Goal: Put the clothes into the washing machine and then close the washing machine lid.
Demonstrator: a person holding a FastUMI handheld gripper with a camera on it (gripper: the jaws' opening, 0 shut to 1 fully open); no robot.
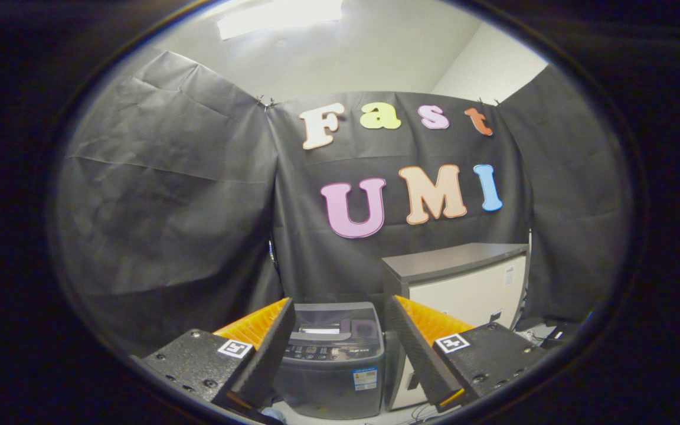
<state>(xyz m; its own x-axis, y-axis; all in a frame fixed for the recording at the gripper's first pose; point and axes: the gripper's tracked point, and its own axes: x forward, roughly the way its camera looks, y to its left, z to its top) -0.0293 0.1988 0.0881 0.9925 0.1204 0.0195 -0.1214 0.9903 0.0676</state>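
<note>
Right, gripper view: tongs (340, 348) spread wide, nothing between the fingers, holding nothing. Washing machine (334, 360) sits dead ahead at 12 o'clock, framed in the gap between the two fingers and well beyond their tips. It's a small dark top-loader with a control strip along the front edge of its top and a sticker low on the front face. Lid (335, 321) looks down flat over the tub; something purplish shows through or on its right part, can't tell if that's cloth inside or a reflection. Pale cabinet (470, 283) with a dark top stands just beside the machine at 2 o'clock, taller than it. Floor at 6 o'clock has a bluish scrap at the very bottom, too cut off to name.

Step judgement: no clothes clearly seen, tongs free, lid apparently shut. That fits either clothes waiting somewhere out of sight with the lid yet to be raised, or clothes already inside and lid closed after them. Can't settle which, so I'm calling no move.
</note>
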